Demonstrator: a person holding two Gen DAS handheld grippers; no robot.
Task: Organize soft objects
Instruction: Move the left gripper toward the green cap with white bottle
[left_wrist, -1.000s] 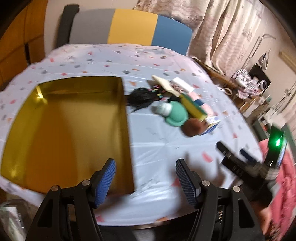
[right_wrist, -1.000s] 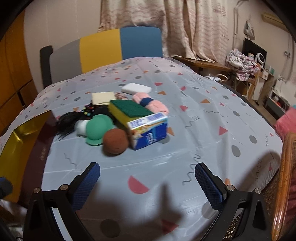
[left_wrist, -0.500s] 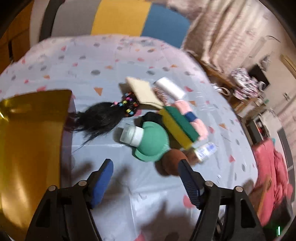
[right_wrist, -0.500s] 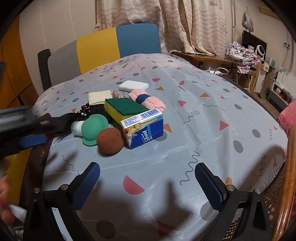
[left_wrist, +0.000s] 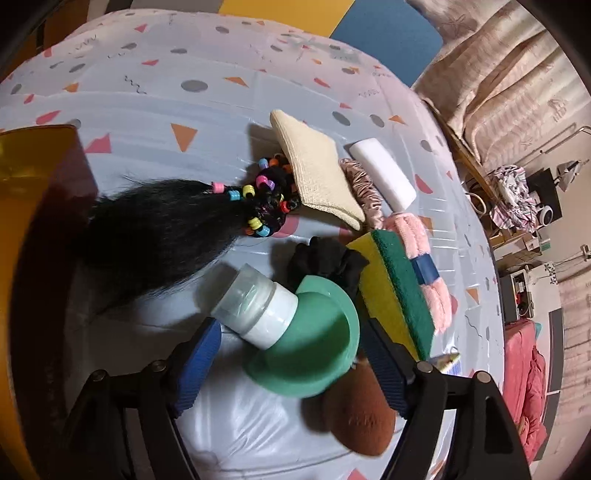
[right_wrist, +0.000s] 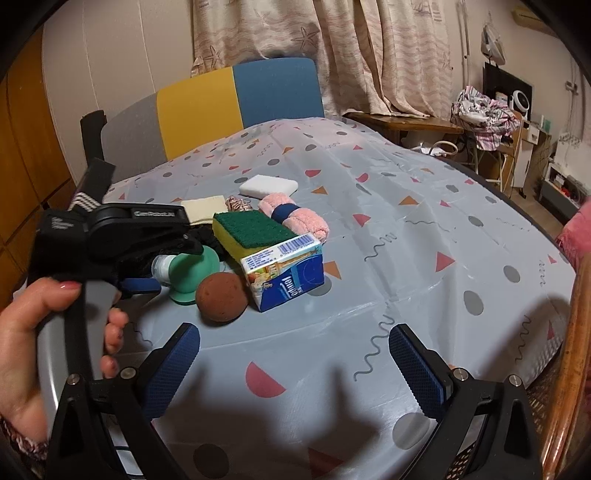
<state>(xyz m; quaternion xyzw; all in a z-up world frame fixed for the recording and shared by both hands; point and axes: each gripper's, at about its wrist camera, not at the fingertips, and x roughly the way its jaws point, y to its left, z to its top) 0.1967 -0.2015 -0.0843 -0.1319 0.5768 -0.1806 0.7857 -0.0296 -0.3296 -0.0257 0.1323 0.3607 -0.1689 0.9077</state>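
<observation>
1. We see the left hand-held gripper (left_wrist: 291, 354) with its jaws spread wide; they have just been opening. The green silicone cup (left_wrist: 317, 339) with its white bottle (left_wrist: 258, 306) lies between the blue pads, and neither pad presses on it.
2. The right-hand pad sits just beside the brown sponge ball (left_wrist: 364, 417); we cannot tell whether it touches.
3. Our right hand-held gripper (right_wrist: 295, 373) hangs wide open over bare tabletop (right_wrist: 424, 236), holding nothing.
4. In the right wrist view a hand (right_wrist: 26, 343) grips the left tool's grey handle; the lettering on its black body is too small to read.
5. The tissue pack (right_wrist: 284, 271) carries the word "Tempo" upside down, plus a barcode.
6. Around it lie the yellow-green scouring sponge (left_wrist: 397, 291), pink rolled cloth (left_wrist: 424, 258), black hairpiece with coloured beads (left_wrist: 166, 229), beige cloth (left_wrist: 317, 173) and white sponge (left_wrist: 384, 177).
7. The gold tray (left_wrist: 22, 177) sits at the tabletop's left edge.
</observation>
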